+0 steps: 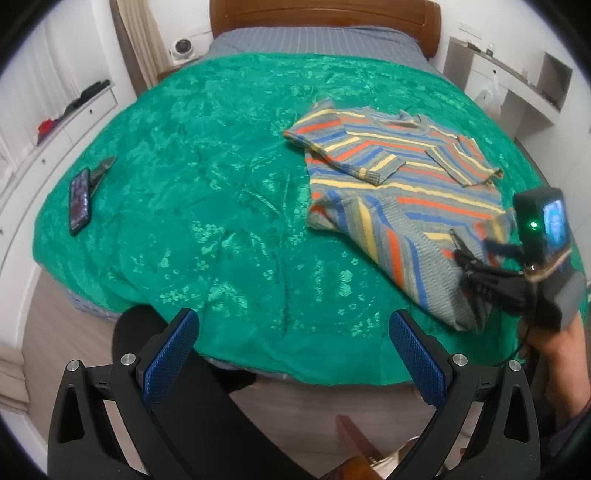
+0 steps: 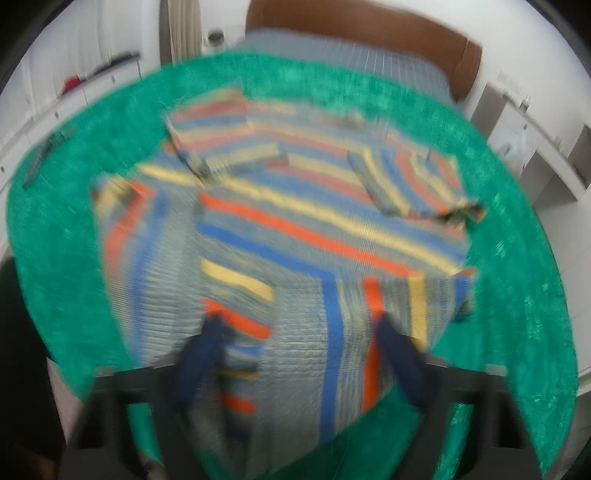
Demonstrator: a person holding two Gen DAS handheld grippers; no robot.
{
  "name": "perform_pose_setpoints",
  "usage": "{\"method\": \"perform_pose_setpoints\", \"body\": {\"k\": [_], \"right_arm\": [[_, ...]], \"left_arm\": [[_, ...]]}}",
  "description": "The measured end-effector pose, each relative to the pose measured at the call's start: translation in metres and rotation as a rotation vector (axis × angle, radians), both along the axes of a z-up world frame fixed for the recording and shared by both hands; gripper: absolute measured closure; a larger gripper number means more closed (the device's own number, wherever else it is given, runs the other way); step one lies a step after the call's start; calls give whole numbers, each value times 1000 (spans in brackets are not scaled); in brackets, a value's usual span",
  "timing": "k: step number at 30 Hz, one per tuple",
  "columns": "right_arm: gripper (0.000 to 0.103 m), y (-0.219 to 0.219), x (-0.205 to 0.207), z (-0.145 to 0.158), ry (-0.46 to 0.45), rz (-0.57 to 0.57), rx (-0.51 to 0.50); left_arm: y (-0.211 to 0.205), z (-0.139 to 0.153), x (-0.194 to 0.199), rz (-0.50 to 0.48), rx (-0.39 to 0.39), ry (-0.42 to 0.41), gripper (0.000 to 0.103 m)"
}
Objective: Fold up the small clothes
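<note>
A striped knit sweater [image 1: 399, 177] in grey, blue, orange and yellow lies on the green bedspread [image 1: 221, 177], both sleeves folded in over its chest. My left gripper [image 1: 291, 350] is open and empty at the bed's near edge, left of the sweater. My right gripper [image 1: 465, 258] reaches in from the right at the sweater's lower hem. In the blurred right wrist view the sweater [image 2: 295, 229] fills the frame, and the right gripper [image 2: 299, 325] stands wide open with the hem bunched up between its fingers [image 2: 207, 350].
A phone [image 1: 79, 203] and a dark tool [image 1: 103, 170] lie on the bedspread's left side. A wooden headboard [image 1: 325, 14] stands at the back. White drawers [image 1: 55, 125] are on the left and white shelves [image 1: 517, 81] on the right.
</note>
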State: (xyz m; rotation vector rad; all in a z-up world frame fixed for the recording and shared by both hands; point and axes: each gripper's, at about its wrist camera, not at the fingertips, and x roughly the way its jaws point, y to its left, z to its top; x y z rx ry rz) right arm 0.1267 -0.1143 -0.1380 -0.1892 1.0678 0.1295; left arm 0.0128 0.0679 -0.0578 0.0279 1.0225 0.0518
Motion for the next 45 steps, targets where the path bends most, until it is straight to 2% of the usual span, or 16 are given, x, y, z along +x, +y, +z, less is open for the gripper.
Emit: {"method": "perform_pose_setpoints", "body": {"k": [1, 3, 7, 12, 14, 16, 18, 19, 23, 25, 29, 31, 34, 37, 41, 45], "right_arm": [[69, -6, -3, 3, -6, -10, 33], [90, -24, -19, 16, -25, -47, 92], [92, -71, -72, 37, -20, -175, 172], [94, -131, -126, 14, 120, -392, 180], [92, -135, -135, 14, 120, -420, 164], [82, -131, -135, 26, 83, -416, 181], [55, -110, -122, 47, 15, -331, 241], [50, -98, -113, 54, -8, -281, 271], [48, -30, -46, 64, -42, 11, 473], [48, -2, -11, 50, -14, 67, 498], [48, 37, 28, -4, 205, 66, 613], [48, 69, 3, 5, 224, 252, 680], [48, 119, -66, 17, 339, 584, 679], [49, 128, -120, 19, 398, 690, 630], [49, 74, -131, 31, 306, 525, 567], [47, -47, -107, 56, 124, 144, 534]], "left_arm": [[2, 0, -1, 2, 7, -3, 0], [8, -5, -3, 13, 11, 0, 0], [15, -19, 1, 22, -25, 33, 0], [3, -30, 5, -15, -32, 66, 0], [-3, -30, 5, -34, -30, 66, 0], [-5, -29, 5, -44, -29, 61, 0], [-4, -28, 5, -39, -35, 56, 0], [-3, -28, 5, -35, -41, 55, 0], [7, -26, 4, -5, -56, 49, 0], [13, -22, 0, 14, -60, 36, 0], [36, -18, -12, 66, -63, 17, 0], [48, -20, -16, 94, -66, 14, 0], [69, -31, -13, 138, -92, 34, 0], [81, -43, -3, 157, -137, 59, 0], [66, -60, 19, 56, -195, 101, 0], [30, -99, 40, -58, -93, 179, 1]]}}
